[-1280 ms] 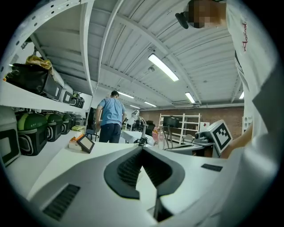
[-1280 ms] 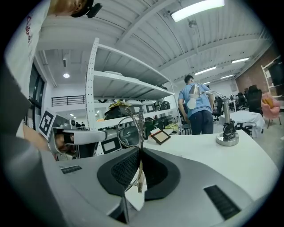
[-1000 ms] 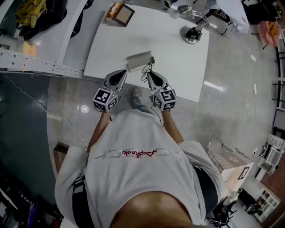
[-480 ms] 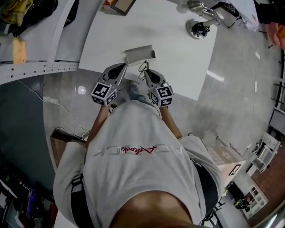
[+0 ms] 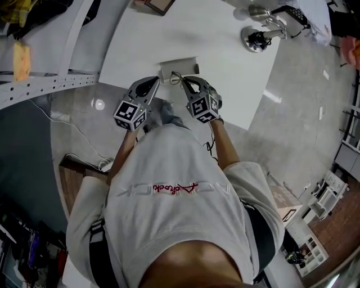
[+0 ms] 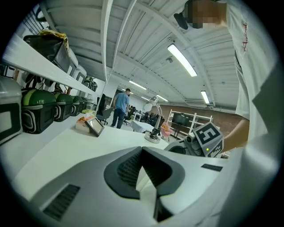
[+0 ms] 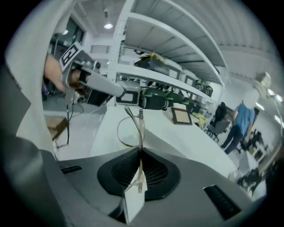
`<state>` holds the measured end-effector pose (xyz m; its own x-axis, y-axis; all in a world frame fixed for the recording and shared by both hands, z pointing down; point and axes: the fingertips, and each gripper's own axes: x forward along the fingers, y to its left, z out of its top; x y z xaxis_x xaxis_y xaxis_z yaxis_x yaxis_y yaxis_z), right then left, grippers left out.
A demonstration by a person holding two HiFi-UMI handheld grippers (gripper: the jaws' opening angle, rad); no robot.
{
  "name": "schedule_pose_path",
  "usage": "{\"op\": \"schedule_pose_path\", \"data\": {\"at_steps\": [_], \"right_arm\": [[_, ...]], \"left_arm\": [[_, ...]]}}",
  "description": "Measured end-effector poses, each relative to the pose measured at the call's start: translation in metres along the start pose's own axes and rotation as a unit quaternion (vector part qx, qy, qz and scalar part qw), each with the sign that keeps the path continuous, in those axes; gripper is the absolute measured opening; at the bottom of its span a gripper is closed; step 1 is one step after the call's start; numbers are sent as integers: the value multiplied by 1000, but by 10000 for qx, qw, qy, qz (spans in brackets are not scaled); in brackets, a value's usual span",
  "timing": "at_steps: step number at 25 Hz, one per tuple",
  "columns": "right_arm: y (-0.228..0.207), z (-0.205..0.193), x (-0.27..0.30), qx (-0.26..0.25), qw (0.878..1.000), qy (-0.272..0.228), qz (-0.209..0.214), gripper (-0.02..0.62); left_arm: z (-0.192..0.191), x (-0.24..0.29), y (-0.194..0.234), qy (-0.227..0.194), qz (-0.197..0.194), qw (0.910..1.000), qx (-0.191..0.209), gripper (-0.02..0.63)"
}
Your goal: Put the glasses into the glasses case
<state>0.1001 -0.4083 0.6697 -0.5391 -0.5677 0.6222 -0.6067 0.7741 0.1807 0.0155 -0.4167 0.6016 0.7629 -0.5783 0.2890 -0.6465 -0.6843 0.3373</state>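
Note:
The grey glasses case (image 5: 179, 67) lies on the white table (image 5: 225, 50) near its front edge. My right gripper (image 5: 184, 82) is shut on a temple of the thin wire-framed glasses (image 5: 176, 77), which hang just in front of the case. In the right gripper view the glasses (image 7: 141, 126) stand upright out of the shut jaws (image 7: 140, 150), lens rim to the left. My left gripper (image 5: 153, 84) hovers at the table edge left of the case, its jaw tips (image 6: 142, 149) meeting with nothing between them. The case is hidden in both gripper views.
A desk lamp base (image 5: 256, 39) stands at the table's far right and a framed tablet (image 5: 160, 4) at its far edge. Shelving with bags runs along the left (image 6: 40, 111). A person in blue (image 6: 120, 106) stands far off.
Both grippers have come down and closer to the case. The right gripper has rolled, turning the glasses, and holds them nearer the case's front.

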Motion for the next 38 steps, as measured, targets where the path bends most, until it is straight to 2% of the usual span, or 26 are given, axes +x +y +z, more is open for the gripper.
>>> {"op": "schedule_pose_path", "data": {"at_steps": [2,5,7,10,17,21,28,35,38], "right_arm": [[4,-2,5,-1084,9935,331,113,12],[13,-10,10,-2503,9646,759,329,11],[19,-14,13,-3004,9482,899,500,12],[21,-17,19,-3343,9348,994,678,11],[-14,-9,49,-3587,9230,1259,593,12],[-26,-9,66,-3557,9219,1391,651,12],[-23,-21,83,-3556,9165,1639,825,12],[-16,-42,84,-3525,9104,1932,982,12],[-17,-44,83,-3467,9116,1983,968,12]], "left_arm": [[1,-2,3,-15,52,10000,-3,9],[0,-7,8,-32,118,9999,-9,8],[-1,-10,12,-48,158,9999,-38,9],[-1,-13,15,-69,186,9998,-82,9],[2,-22,23,-168,258,9995,-118,9],[2,-32,32,-205,396,9989,-163,9],[-2,-45,44,-240,557,9979,-242,9],[-1,-47,46,-254,524,9980,-250,8],[1,-45,44,-254,485,9982,-247,9]]}}
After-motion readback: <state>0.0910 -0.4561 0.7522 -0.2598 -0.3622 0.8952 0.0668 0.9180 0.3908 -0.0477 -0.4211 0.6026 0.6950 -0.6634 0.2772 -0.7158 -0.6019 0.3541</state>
